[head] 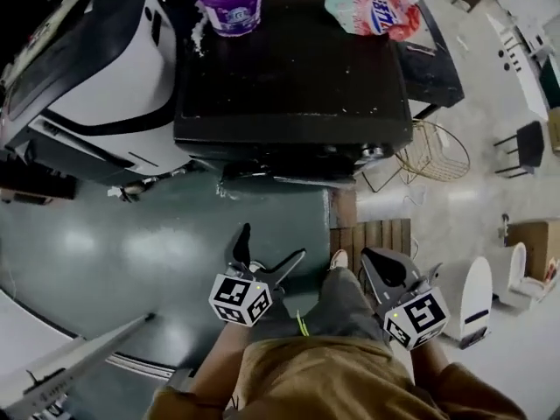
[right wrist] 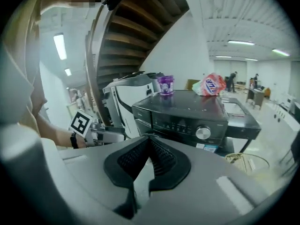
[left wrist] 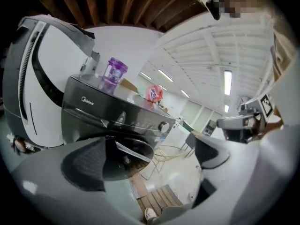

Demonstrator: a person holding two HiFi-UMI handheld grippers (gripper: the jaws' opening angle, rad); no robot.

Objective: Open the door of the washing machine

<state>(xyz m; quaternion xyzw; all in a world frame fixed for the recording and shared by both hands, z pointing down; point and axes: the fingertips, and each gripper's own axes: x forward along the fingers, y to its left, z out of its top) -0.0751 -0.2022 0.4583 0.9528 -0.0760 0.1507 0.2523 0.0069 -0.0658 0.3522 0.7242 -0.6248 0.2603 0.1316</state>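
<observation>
Head view: the dark washing machine [head: 293, 77] stood ahead of the person, across a stretch of green floor [head: 131, 243].
Door: the round door [left wrist: 127, 157] sat in the machine's front, under the control panel [left wrist: 117, 118]. In the left gripper view it showed between the jaws but beyond them, with neither jaw touching it.
Left gripper [head: 273, 241]: the jaws were spread wide with nothing held between them, and they pointed toward the machine's front.
Right gripper [head: 385, 265]: the jaws were pressed together at the tips with nothing pinched. It was held low beside the person's leg, apart from the machine.
Machine top: a purple jar [head: 230, 3] stood near the back left. A pink bag [head: 378, 13] lay at the back right, well apart from the jar.
Right of machine: a wire basket [head: 435, 151] stood on the pale floor, near the machine's front corner.
</observation>
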